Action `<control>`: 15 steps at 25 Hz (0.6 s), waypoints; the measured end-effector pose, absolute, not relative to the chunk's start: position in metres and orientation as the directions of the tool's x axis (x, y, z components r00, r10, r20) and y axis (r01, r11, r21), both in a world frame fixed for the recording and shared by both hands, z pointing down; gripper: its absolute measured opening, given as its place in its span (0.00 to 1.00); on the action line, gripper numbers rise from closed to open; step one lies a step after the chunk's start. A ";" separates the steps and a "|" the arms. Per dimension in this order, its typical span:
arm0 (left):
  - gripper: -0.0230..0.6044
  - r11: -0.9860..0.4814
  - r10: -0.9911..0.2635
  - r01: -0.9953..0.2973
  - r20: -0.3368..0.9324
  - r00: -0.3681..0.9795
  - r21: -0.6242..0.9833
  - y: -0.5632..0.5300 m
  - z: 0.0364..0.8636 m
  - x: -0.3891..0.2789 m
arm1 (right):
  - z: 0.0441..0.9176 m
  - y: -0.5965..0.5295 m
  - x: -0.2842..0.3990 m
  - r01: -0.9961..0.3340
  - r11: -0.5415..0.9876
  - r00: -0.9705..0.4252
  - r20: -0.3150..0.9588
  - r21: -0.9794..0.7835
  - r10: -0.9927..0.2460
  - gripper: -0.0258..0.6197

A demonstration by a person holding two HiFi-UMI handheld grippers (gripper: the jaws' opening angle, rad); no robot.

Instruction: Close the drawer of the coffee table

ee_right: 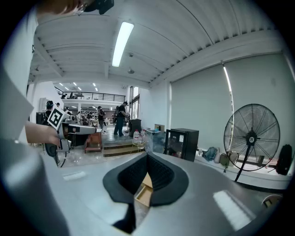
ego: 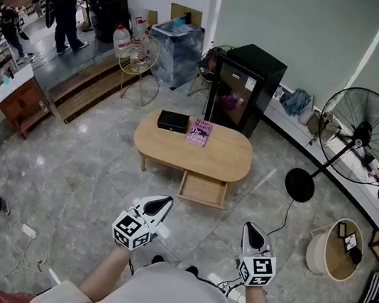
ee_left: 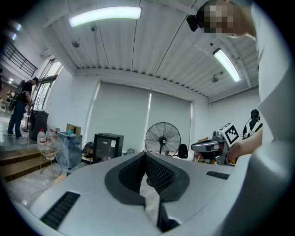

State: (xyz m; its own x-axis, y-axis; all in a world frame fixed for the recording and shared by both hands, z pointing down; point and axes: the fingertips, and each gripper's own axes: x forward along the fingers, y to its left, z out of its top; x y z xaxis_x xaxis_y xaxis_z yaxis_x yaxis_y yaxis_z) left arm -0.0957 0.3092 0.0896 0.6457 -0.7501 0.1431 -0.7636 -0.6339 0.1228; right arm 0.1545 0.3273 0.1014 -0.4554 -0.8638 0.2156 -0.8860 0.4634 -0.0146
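Observation:
An oval wooden coffee table [ego: 227,161] stands on the grey floor ahead of me. Its drawer [ego: 203,190] is pulled out toward me and looks empty. A slice of that drawer [ee_right: 144,193] shows between the jaws in the right gripper view. My left gripper [ego: 164,202] is held in the air well short of the table, shut, with nothing in it. My right gripper [ego: 251,229] hangs level with it on the right, also shut and empty. Both point toward the table. In the left gripper view the jaw tips [ee_left: 144,154] meet.
A black box [ego: 173,121] and a purple book [ego: 199,132] lie on the tabletop. A black mini fridge [ego: 244,87] stands behind the table, a pedestal fan [ego: 360,136] to the right, its cord on the floor. A round bin [ego: 336,249] sits at right. People stand far back left.

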 end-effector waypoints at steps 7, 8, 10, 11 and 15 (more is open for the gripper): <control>0.05 -0.636 -0.749 -0.761 0.139 0.648 0.127 0.312 0.088 -0.096 | 0.098 0.329 0.156 -0.889 0.458 -0.452 0.210 -0.021 -0.867 0.05; 0.05 -0.636 -0.748 -0.761 0.138 0.649 0.128 0.313 0.088 -0.096 | 0.097 0.330 0.155 -0.889 0.458 -0.453 0.208 -0.022 -0.867 0.05; 0.05 -0.638 -0.747 -0.759 0.139 0.651 0.129 0.314 0.089 -0.096 | 0.097 0.331 0.153 -0.887 0.461 -0.456 0.205 -0.025 -0.866 0.05; 0.05 -0.638 -0.746 -0.759 0.140 0.651 0.130 0.314 0.090 -0.097 | 0.098 0.332 0.152 -0.887 0.462 -0.457 0.205 -0.025 -0.866 0.05; 0.05 -0.642 -0.741 -0.755 0.144 0.656 0.134 0.314 0.092 -0.101 | 0.099 0.331 0.147 -0.891 0.454 -0.449 0.210 -0.026 -0.869 0.05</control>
State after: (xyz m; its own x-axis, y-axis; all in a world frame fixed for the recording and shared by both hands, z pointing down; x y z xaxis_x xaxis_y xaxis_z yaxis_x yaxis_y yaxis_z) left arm -0.1010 0.3135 0.0916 0.6560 -0.7410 0.1436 -0.7547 -0.6422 0.1342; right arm 0.1469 0.3311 0.0990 -0.4489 -0.8686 0.2099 -0.8906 0.4541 -0.0258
